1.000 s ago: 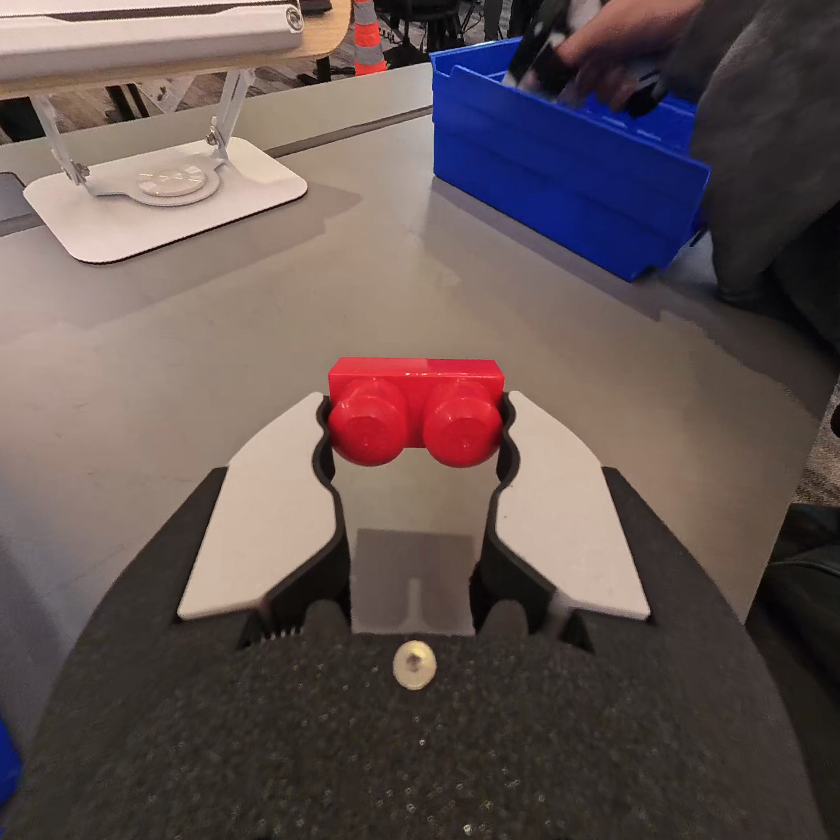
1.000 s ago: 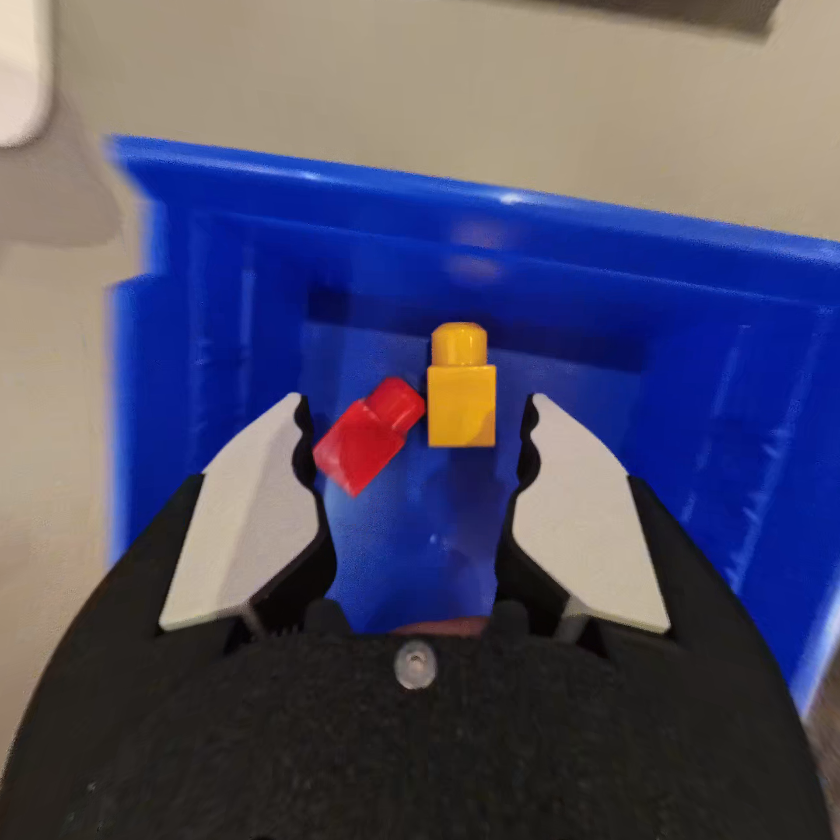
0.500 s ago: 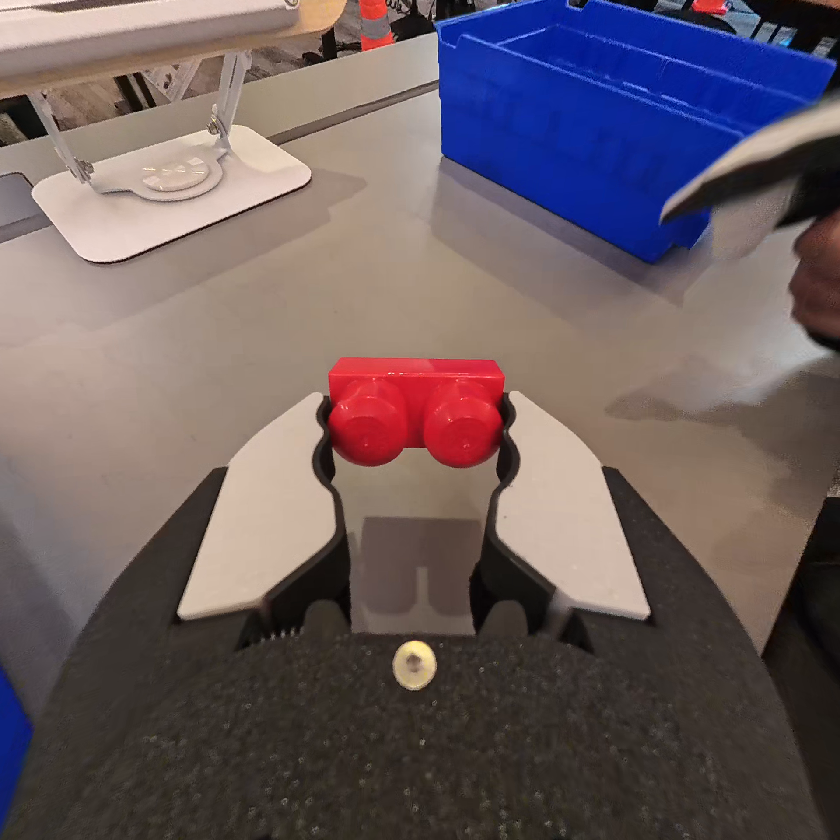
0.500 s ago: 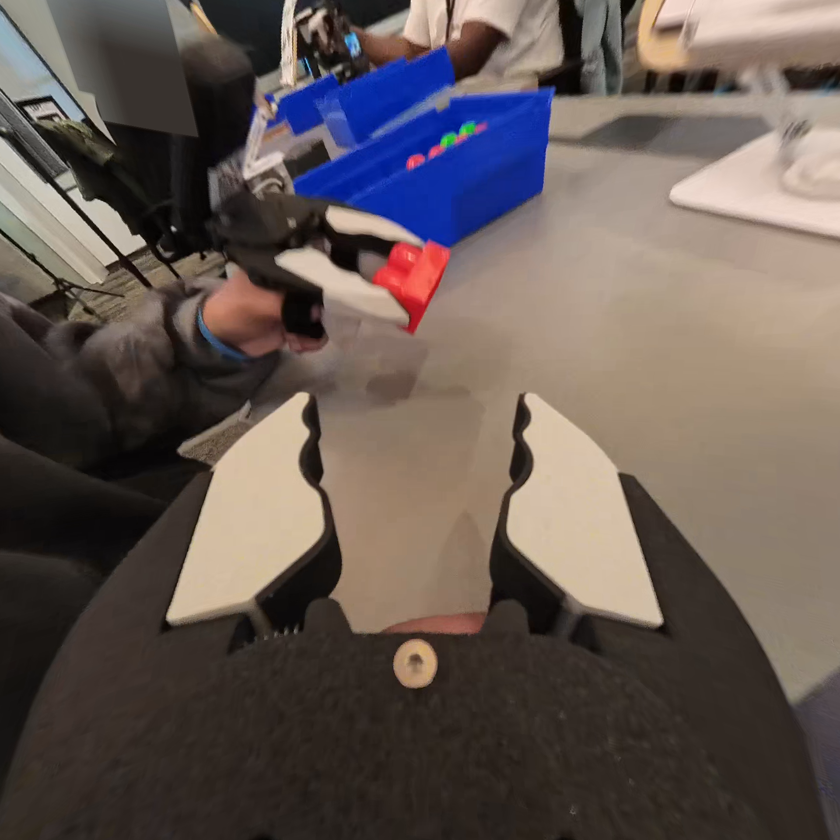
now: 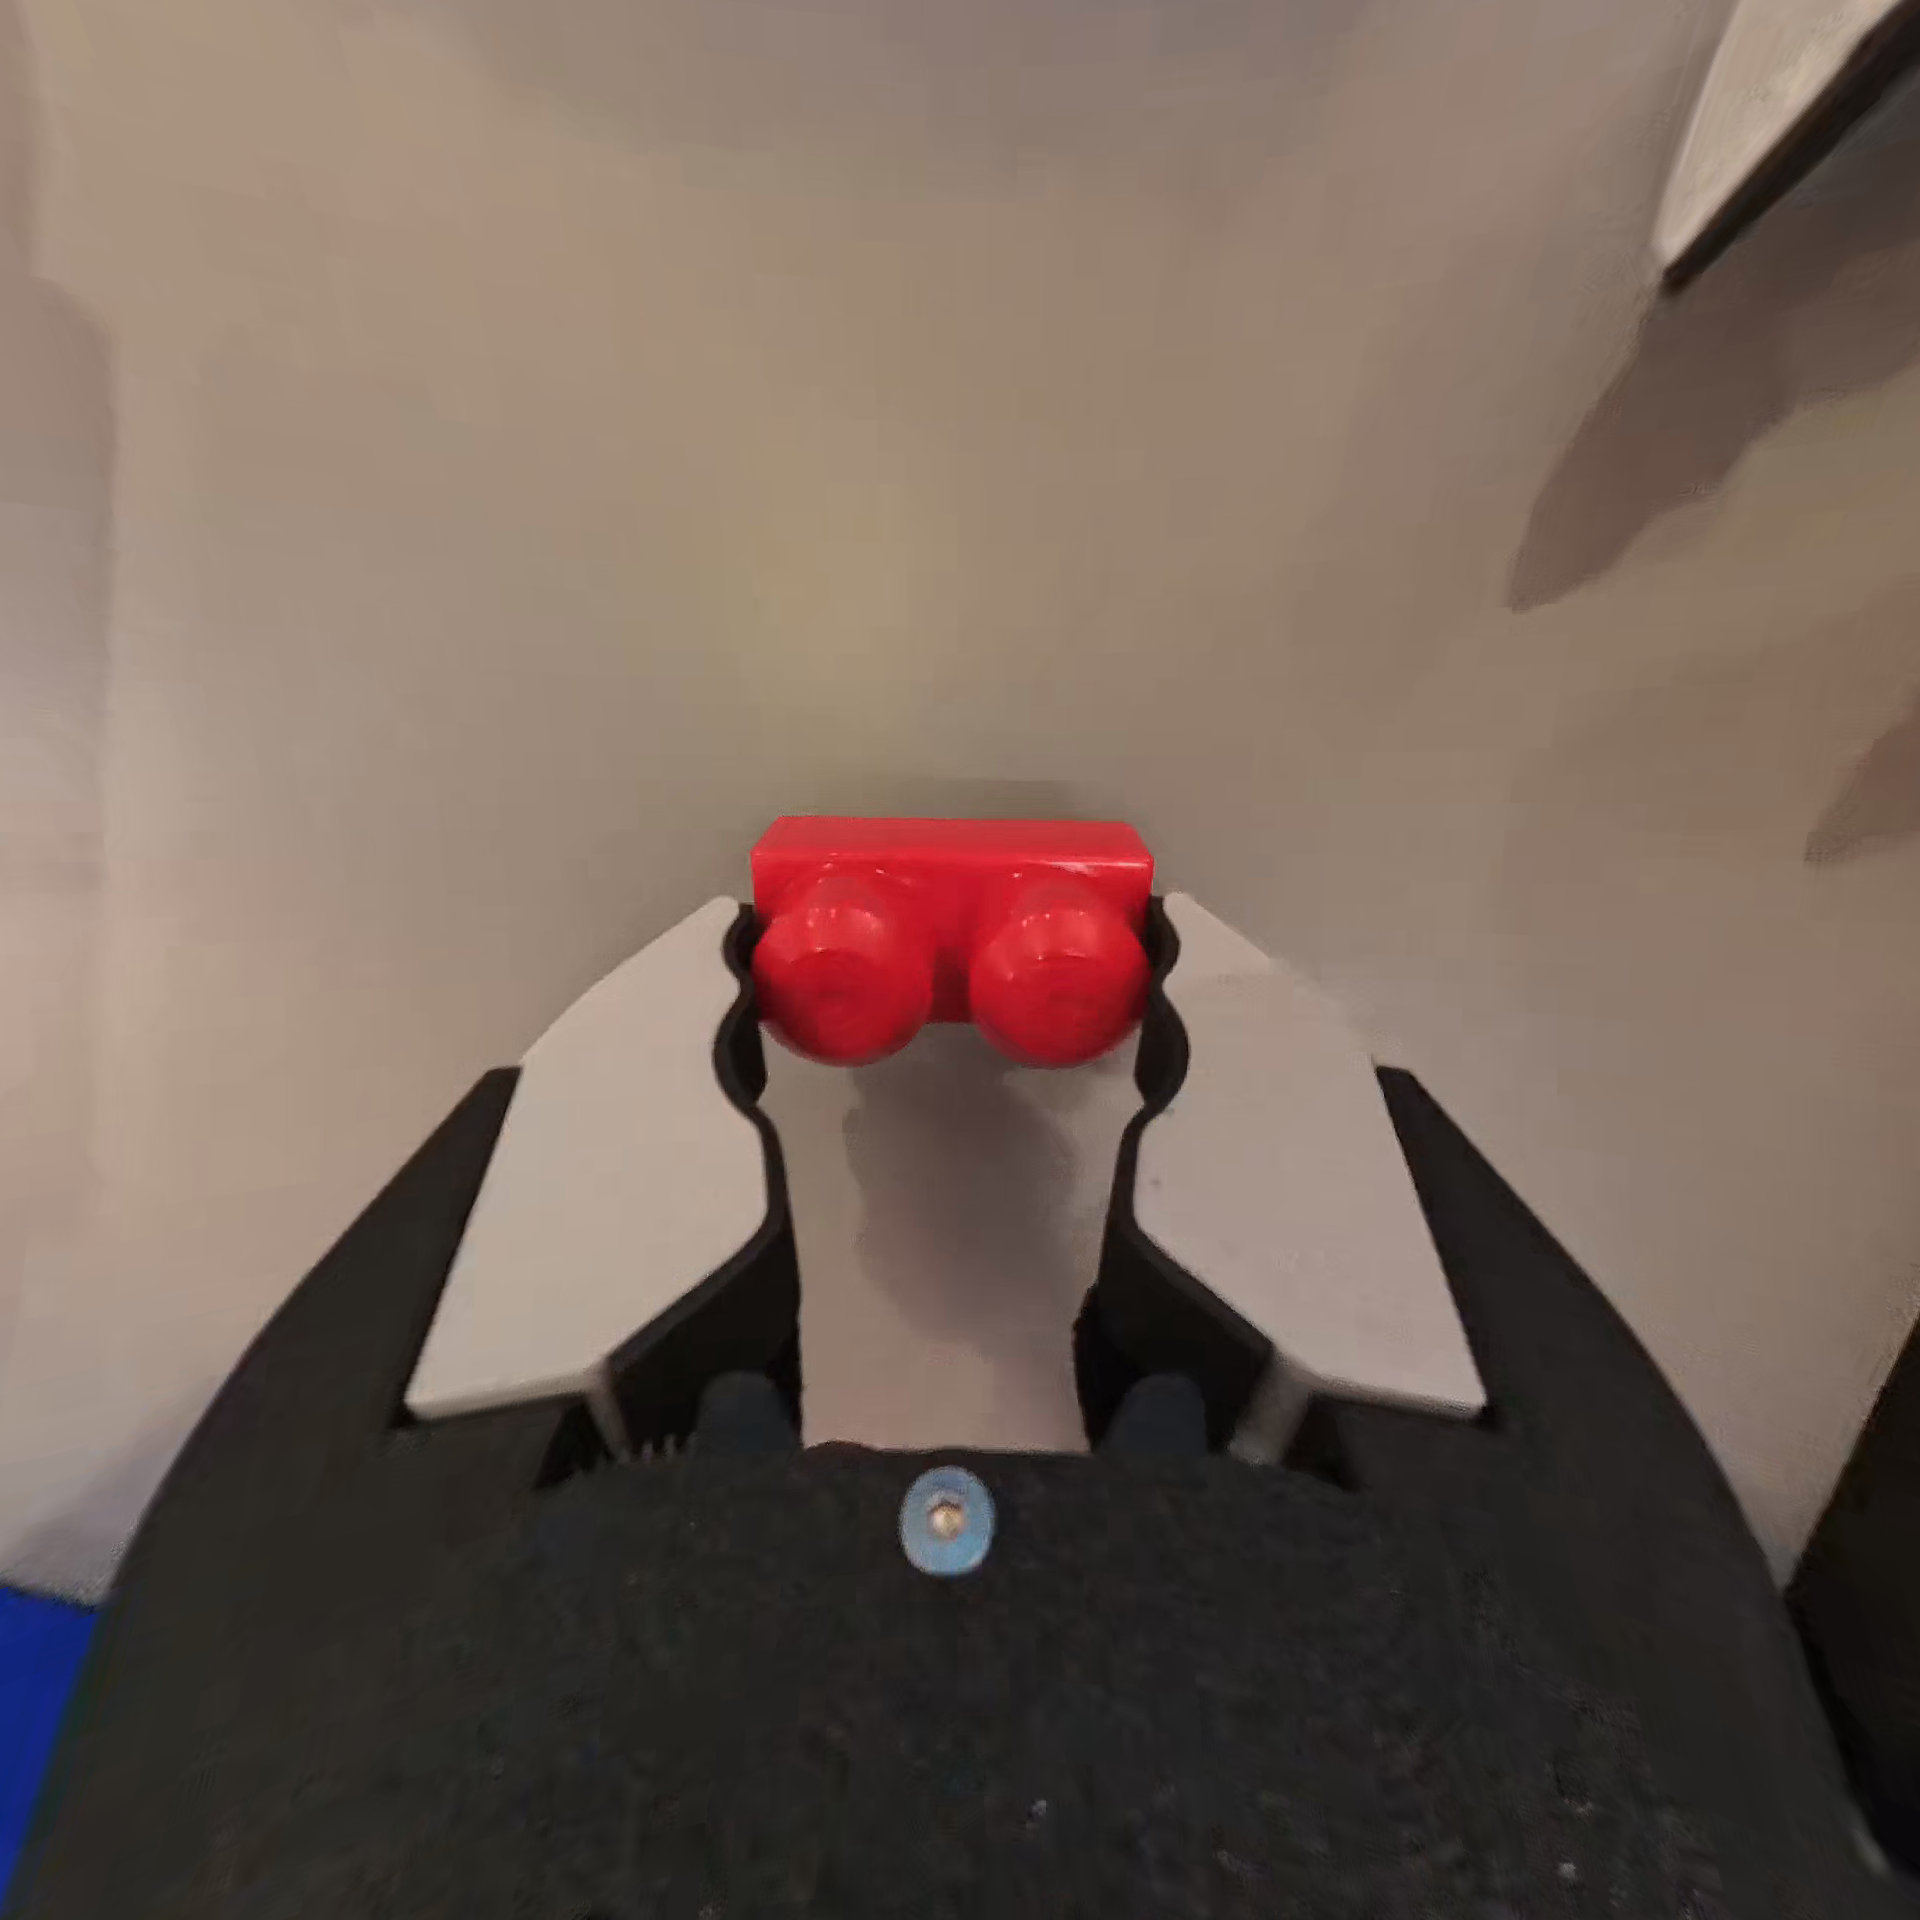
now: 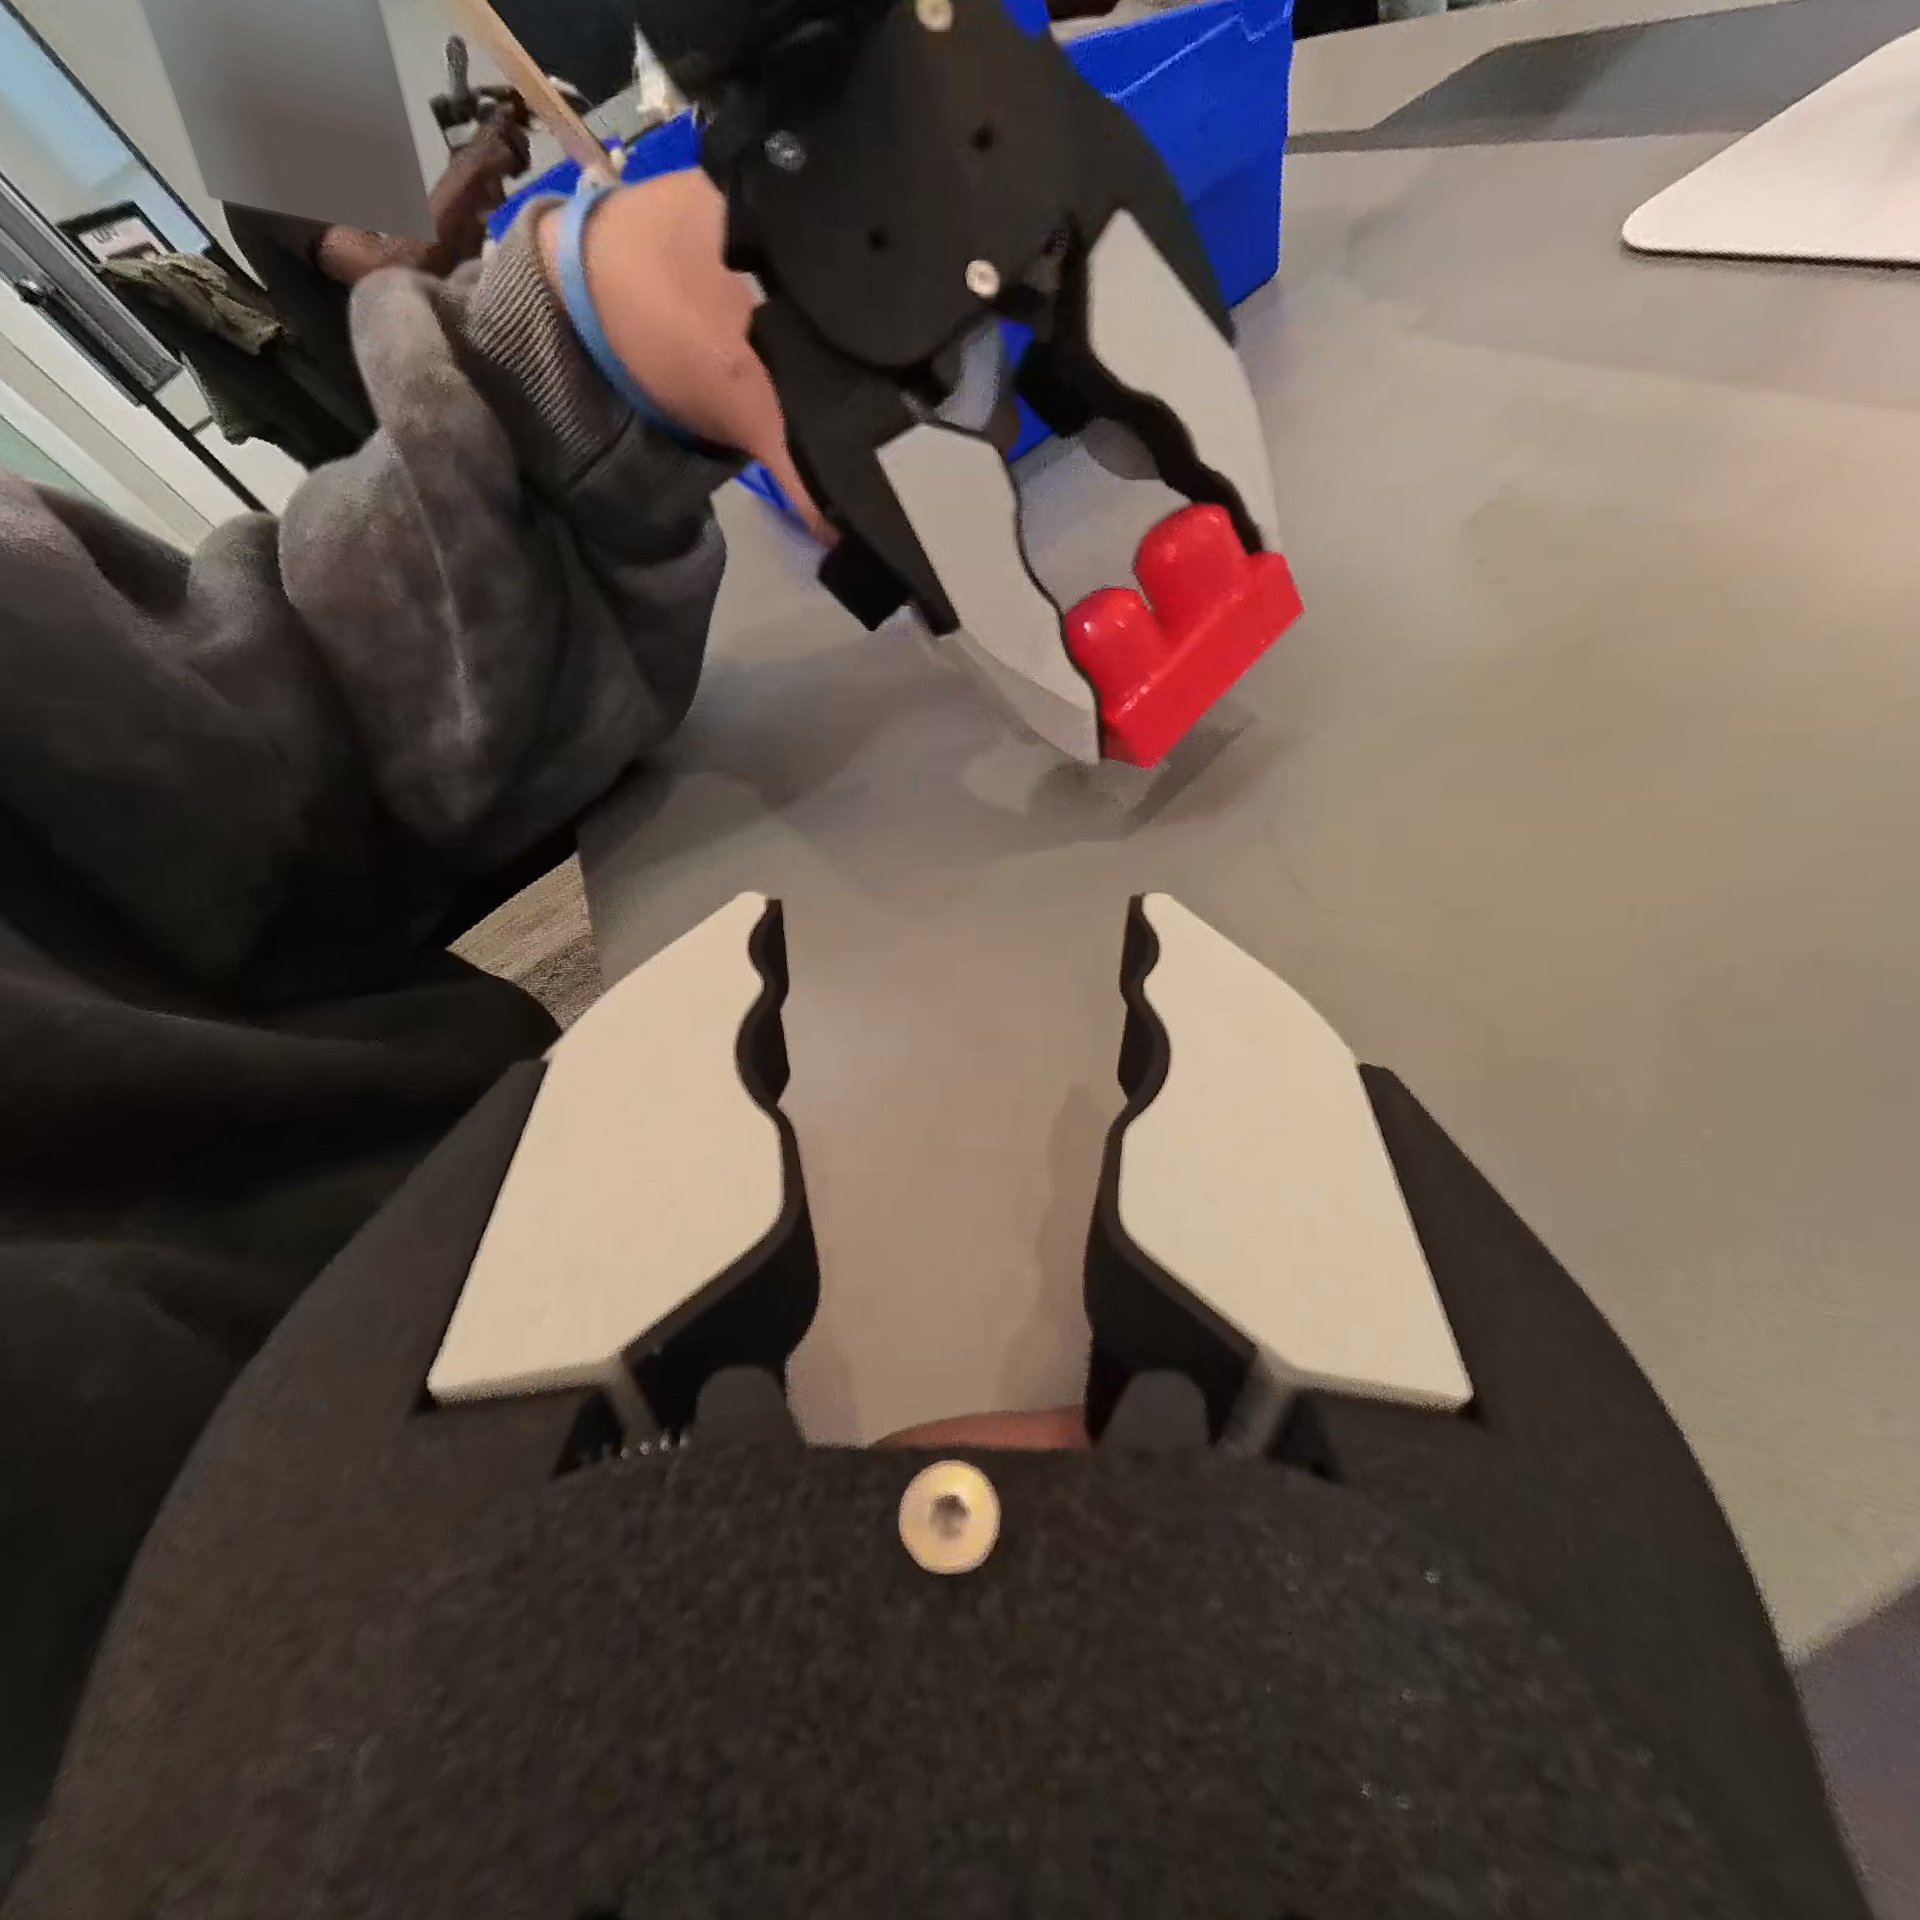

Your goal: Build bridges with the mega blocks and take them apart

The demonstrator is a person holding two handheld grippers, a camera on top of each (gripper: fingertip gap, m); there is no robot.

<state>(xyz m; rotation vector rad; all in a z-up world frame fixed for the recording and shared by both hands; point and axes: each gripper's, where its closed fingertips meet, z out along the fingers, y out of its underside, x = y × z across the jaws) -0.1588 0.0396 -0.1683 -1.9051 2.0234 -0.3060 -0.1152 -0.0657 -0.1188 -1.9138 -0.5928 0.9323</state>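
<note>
The left gripper [image 5: 951,940] has its jaws pinching a red block [image 5: 951,935] by its two short ends, with the two round bumps pointing back at the camera. The block is tipped down close to the grey counter [image 5: 935,468] — in the right wrist view its low corner looks to be nearly touching. My guess is that it is held by the ends so the bumps and the flat bottom stay free, ready to be set down as the first piece of a bridge.

The right gripper [image 6: 954,940] is empty, with its jaws spread apart, and it waits just above the counter, a little way from the block (maybe to help next).

Farther off there is a hand [image 6: 686,312] in a grey sleeve [image 6: 436,520] holding the left gripper. Behind it sits a blue bin [image 6: 1195,135], and a white flat base [image 6: 1808,177] lies off to the far right. Nothing is in the way — the spot under the block is bare.
</note>
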